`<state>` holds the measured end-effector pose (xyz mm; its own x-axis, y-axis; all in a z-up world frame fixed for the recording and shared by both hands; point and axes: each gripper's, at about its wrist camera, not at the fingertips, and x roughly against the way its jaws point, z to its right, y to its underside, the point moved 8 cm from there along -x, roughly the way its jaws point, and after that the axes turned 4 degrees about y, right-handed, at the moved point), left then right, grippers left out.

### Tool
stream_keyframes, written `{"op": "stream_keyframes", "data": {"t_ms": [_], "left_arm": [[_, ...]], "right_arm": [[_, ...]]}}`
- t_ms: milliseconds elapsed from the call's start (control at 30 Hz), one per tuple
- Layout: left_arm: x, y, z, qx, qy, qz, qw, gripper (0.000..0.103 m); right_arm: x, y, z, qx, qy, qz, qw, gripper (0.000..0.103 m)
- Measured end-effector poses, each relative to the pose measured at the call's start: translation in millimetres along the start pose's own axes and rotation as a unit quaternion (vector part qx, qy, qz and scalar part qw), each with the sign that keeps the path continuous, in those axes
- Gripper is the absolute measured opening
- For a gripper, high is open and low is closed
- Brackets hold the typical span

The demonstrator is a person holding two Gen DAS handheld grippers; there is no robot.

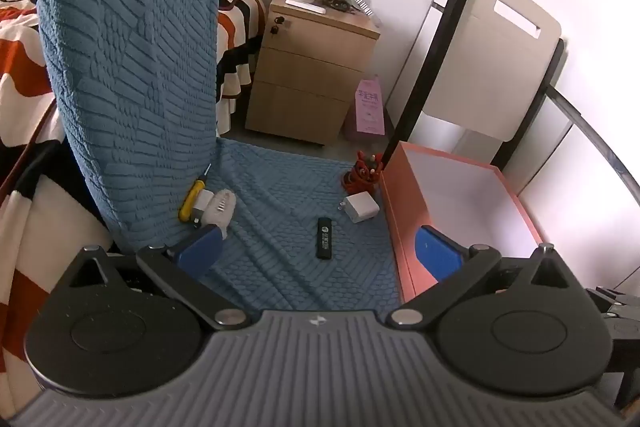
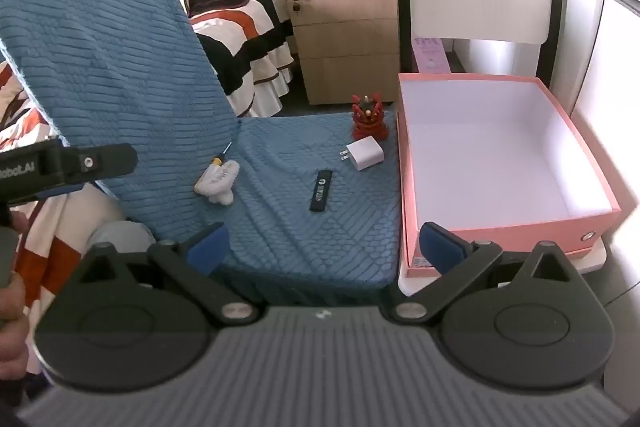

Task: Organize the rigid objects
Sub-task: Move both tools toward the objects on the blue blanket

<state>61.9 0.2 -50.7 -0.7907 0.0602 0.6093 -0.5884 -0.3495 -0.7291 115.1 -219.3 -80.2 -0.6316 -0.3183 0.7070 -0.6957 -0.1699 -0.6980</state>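
On the blue-covered chair seat [image 1: 288,223] [image 2: 288,227] lie a black lighter [image 1: 324,238] [image 2: 320,195], a white charger plug [image 1: 361,207] [image 2: 365,155], a red figurine [image 1: 362,173] [image 2: 366,115], a white plastic piece [image 1: 218,207] [image 2: 218,183] and a yellow-handled screwdriver [image 1: 191,200] [image 2: 219,159]. An open pink box [image 1: 460,203] [image 2: 492,155], empty, stands right of the seat. My left gripper [image 1: 319,251] is open above the seat's front. My right gripper [image 2: 325,247] is open and empty, nearer the front edge.
The chair's blue backrest [image 1: 132,67] [image 2: 108,67] rises at the left. A wooden bedside cabinet [image 1: 312,67] [image 2: 344,23] and a striped bed [image 2: 236,23] stand behind. A folded white chair [image 1: 492,55] leans behind the box. The left gripper's body [image 2: 68,163] shows at the left.
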Motion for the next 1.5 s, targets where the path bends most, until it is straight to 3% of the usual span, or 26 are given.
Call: {"op": "stream_keyframes", "data": {"t_ms": [867,1500], "left_arm": [[-4,6,-7,-0.032,0.003,-0.017,0.9993,0.103],[-6,9,-28,-0.046,0.038,-0.044,0.9972,0.103]], "right_arm": [[-8,5,-5,-0.016,0.025,0.004,1.000,0.103],[-5,20,-21,-0.046,0.058,0.010,0.997,0.103]]}}
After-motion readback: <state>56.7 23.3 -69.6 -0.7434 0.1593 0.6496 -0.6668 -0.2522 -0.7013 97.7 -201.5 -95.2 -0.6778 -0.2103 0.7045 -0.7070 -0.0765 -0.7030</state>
